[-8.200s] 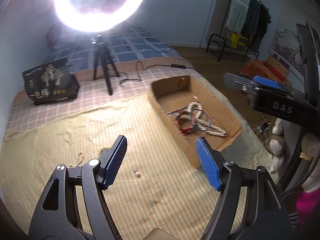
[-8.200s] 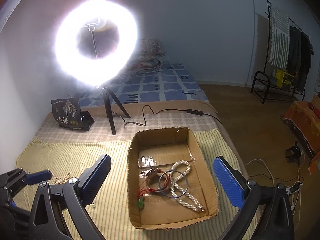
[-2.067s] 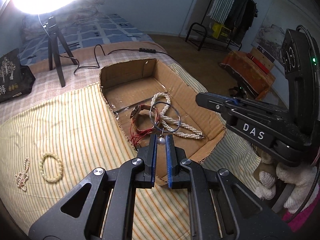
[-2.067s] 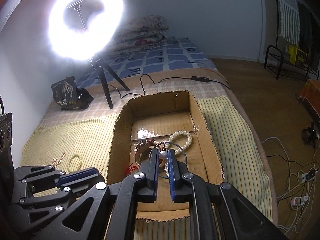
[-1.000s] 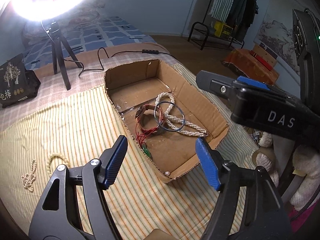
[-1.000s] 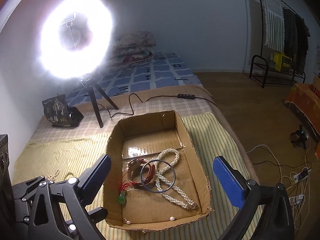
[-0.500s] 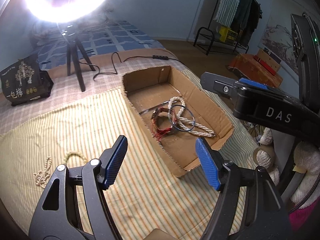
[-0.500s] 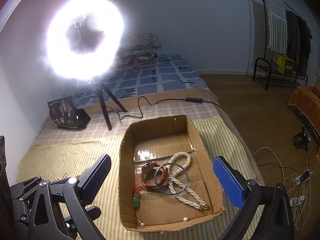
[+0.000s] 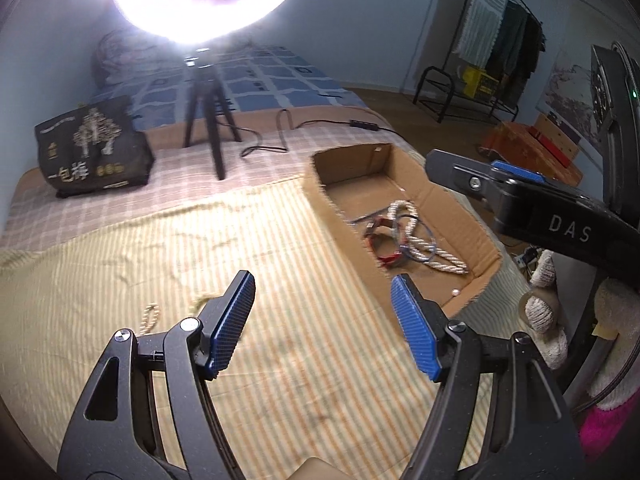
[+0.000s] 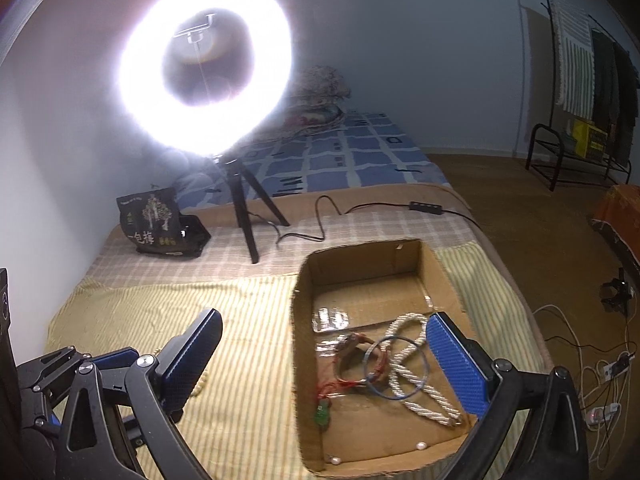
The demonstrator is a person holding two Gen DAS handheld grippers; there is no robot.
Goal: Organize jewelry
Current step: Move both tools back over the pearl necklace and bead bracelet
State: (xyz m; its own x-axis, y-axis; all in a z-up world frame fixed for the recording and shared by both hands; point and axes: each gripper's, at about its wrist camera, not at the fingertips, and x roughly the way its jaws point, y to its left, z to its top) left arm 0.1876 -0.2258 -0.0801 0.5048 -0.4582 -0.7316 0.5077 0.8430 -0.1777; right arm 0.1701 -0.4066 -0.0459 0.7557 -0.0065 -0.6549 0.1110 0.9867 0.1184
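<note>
A cardboard box (image 10: pixel 400 258) (image 9: pixel 486 240) lies on the striped cloth. It holds a pearl rope necklace (image 10: pixel 416 384) (image 9: pixel 436 256), a blue bangle (image 10: pixel 394 368), a red-corded bracelet (image 10: pixel 352 360), a green pendant (image 10: pixel 321 414) and two loose pearls (image 10: pixel 421 446). A bead bracelet (image 9: pixel 200 300) and a small pearl strand (image 9: pixel 149 316) lie on the cloth, partly hidden behind my left gripper's finger. My left gripper (image 9: pixel 322 320) is open and empty above the cloth. My right gripper (image 10: pixel 324 364) is open and empty above the box's left wall.
A ring light on a tripod (image 10: pixel 244 208) (image 9: pixel 208 136) stands at the back with its cable (image 10: pixel 320 216). A black bag (image 10: pixel 160 224) (image 9: pixel 90 148) sits at the back left. The bed edge and floor cables (image 10: pixel 600 380) lie to the right.
Both grippers, shut on a pearl each two seconds ago, opened and the pearls lie in the box. Since then both views have swung left, away from the box toward the cloth.
</note>
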